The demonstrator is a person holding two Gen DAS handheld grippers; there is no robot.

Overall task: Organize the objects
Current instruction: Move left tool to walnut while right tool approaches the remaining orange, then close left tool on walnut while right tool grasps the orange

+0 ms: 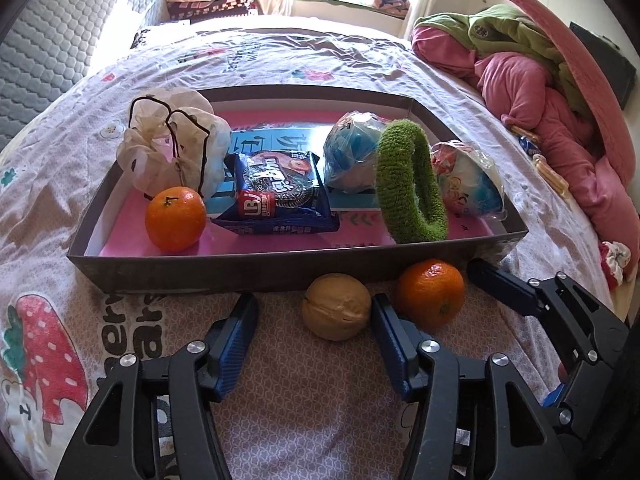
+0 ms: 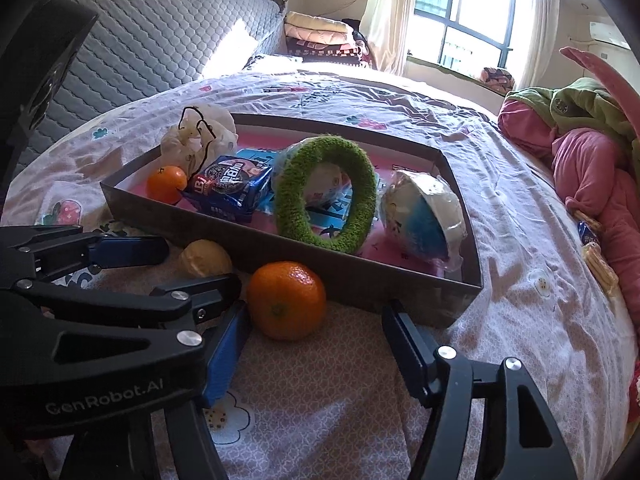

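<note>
Just tray wall [image 1: 280,272] behind walnut [image 1: 336,306] & orange [image 1: 432,294].

Walnut [image 1: 335,306]: tan, lay on the bed before the box [image 1: 280,270].
Orange [image 1: 431,294]: lay just beside it, against the box wall.

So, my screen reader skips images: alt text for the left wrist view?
An open left hand-held gripper straddles a walnut on a bed, beside an orange. Behind sits a tray of snacks.
</note>
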